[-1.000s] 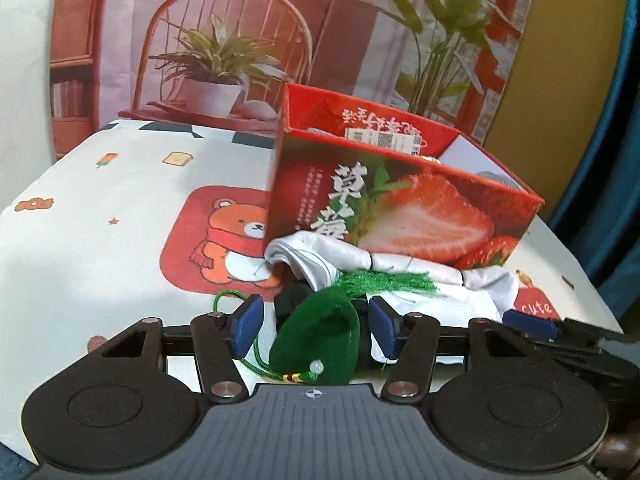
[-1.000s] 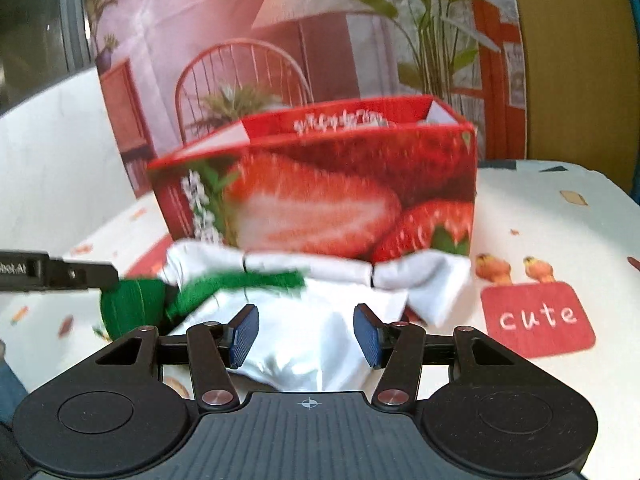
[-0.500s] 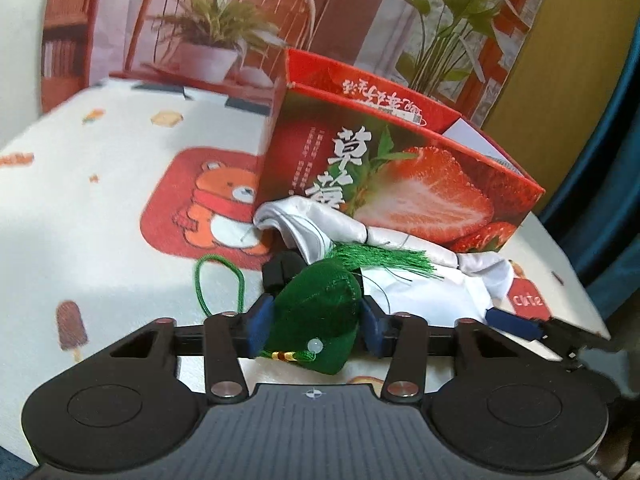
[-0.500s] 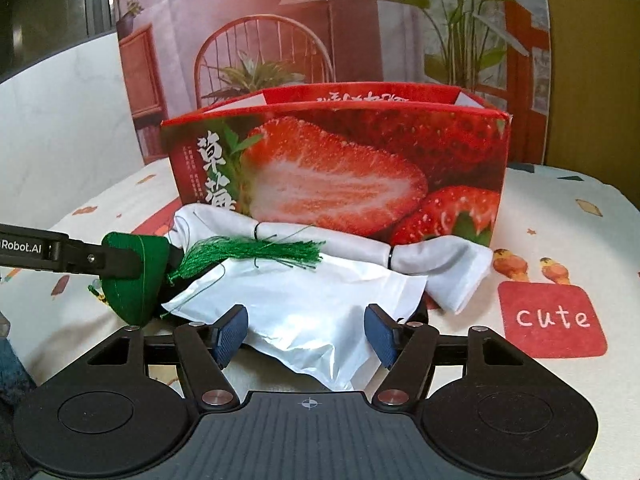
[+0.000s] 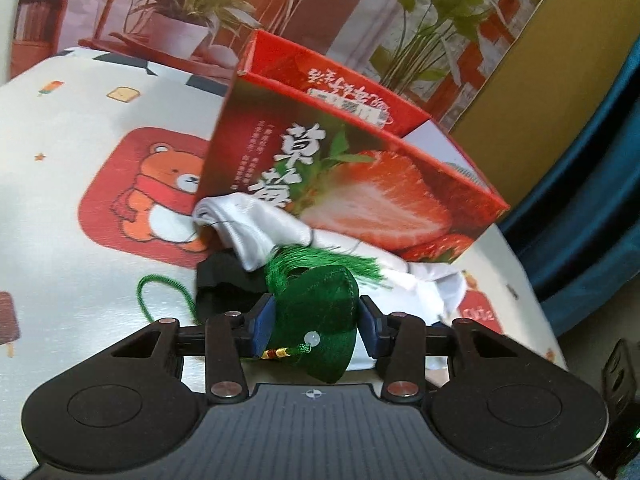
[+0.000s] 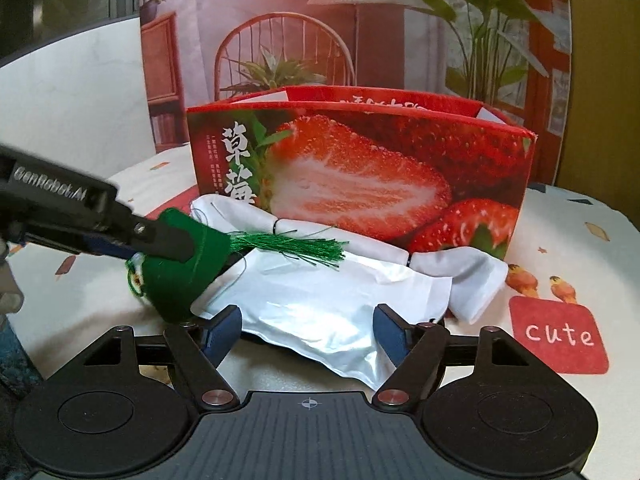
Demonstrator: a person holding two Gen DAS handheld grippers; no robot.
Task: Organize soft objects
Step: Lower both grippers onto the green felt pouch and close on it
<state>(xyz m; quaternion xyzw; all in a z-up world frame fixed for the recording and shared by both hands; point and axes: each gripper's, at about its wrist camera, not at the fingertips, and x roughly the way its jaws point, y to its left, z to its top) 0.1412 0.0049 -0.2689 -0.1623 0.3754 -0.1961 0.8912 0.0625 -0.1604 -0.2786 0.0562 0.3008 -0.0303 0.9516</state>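
My left gripper point(image 5: 316, 322) is shut on a green velvet pouch point(image 5: 320, 316) with a green tassel point(image 5: 332, 262) and a bead cord, held just above the table; it also shows in the right wrist view point(image 6: 180, 264). A white satin cloth point(image 6: 332, 300) lies crumpled in front of the open red strawberry box point(image 6: 360, 176), which also shows in the left wrist view point(image 5: 352, 168). A black soft item point(image 5: 224, 280) lies under the cloth's left end. My right gripper point(image 6: 308, 332) is open, its fingers straddling the cloth's near edge.
The table point(image 5: 60, 128) has a white cloth printed with a bear patch point(image 5: 152, 188) and a red "cute" patch point(image 6: 556, 332). A printed backdrop stands behind the box. The table's right edge drops off near a blue curtain point(image 5: 592, 184).
My left gripper closed on the green pouch and lifted it slightly, tassel trailing. My right gripper opened a little wider and drew back from the cloth.
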